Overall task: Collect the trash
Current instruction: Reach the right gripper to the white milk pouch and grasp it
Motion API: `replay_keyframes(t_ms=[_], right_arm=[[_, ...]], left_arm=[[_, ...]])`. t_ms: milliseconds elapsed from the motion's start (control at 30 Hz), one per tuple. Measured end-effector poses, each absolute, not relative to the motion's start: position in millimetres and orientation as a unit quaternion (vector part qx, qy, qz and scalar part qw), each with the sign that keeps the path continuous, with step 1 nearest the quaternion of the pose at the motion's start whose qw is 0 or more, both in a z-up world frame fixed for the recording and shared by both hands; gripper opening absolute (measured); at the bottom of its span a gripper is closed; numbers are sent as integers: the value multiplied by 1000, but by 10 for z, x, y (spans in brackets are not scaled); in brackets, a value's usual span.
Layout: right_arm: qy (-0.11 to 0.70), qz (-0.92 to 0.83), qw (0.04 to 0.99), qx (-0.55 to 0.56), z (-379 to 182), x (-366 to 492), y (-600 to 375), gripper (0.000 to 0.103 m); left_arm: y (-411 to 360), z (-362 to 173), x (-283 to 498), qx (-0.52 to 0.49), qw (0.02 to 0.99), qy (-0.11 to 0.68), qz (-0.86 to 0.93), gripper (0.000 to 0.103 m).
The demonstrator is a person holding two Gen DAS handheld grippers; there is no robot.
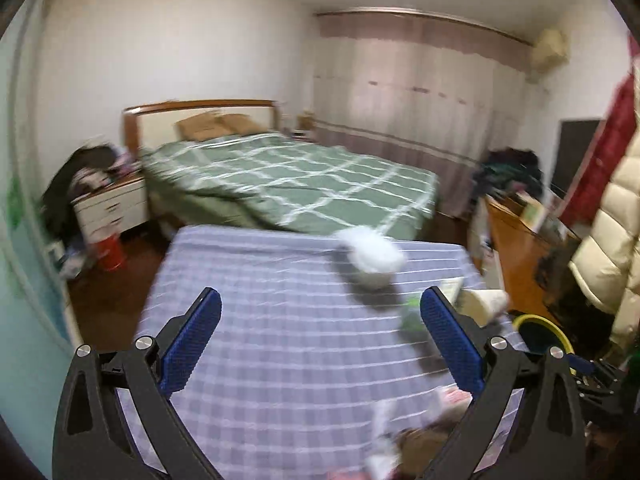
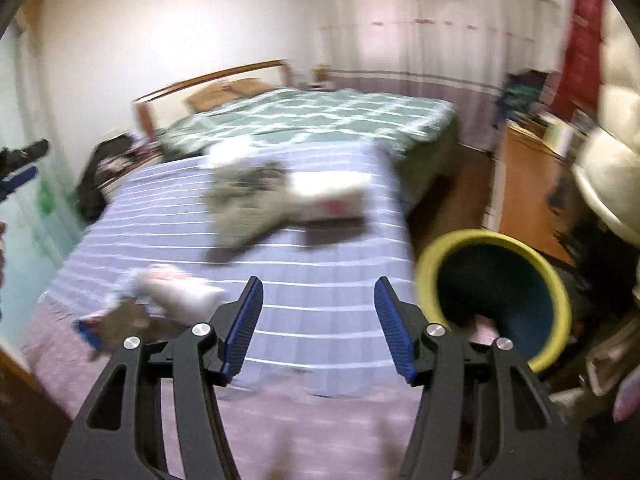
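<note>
Blurred trash lies on a table with a lilac striped cloth (image 1: pixel 256 320). In the left wrist view I see a white crumpled lump (image 1: pixel 372 256), a white cup on its side (image 1: pixel 484 304), a green wrapper (image 1: pixel 412 314) and brown and red-white scraps (image 1: pixel 424 436). My left gripper (image 1: pixel 320 300) hangs wide open and empty above the cloth. In the right wrist view a grey-green wad (image 2: pixel 244 200), a white box (image 2: pixel 332 196) and a white-pink wrapper (image 2: pixel 176 292) lie ahead. My right gripper (image 2: pixel 319 284) is open, with nothing between its fingers. The yellow-rimmed bin (image 2: pixel 556 292) stands just to its right.
A bed with a green checked cover (image 1: pixel 300 176) stands beyond the table. A white nightstand (image 1: pixel 112 204) and a red bucket (image 1: pixel 110 252) are at the left. An orange wooden desk (image 1: pixel 516 248) and a cream padded coat (image 1: pixel 616 220) are at the right. My left gripper (image 2: pixel 22 164) shows at the right wrist view's left edge.
</note>
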State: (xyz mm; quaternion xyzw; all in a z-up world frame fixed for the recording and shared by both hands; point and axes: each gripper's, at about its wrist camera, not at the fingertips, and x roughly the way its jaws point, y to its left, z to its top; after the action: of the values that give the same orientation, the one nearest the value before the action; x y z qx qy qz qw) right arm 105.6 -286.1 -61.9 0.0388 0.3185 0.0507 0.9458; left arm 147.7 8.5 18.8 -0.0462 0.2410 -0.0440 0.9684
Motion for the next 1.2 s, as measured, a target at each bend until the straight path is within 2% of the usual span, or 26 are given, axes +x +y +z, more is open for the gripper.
replay_keyframes(t_ms=[233, 533, 833, 1200], right_arm=[[319, 175, 931, 2, -485, 1191, -1740, 55], [399, 185, 895, -78, -807, 1677, -762, 55], [446, 155, 874, -115, -1154, 1923, -609, 55], [469, 230, 844, -123, -1302, 1897, -258, 55]], left_arm=[[855, 63, 961, -65, 972, 223, 28, 98], [920, -108, 850, -41, 973, 228, 18, 98], [831, -163, 899, -38, 972, 231, 1, 98], [895, -227, 937, -45, 969, 242, -3, 98]])
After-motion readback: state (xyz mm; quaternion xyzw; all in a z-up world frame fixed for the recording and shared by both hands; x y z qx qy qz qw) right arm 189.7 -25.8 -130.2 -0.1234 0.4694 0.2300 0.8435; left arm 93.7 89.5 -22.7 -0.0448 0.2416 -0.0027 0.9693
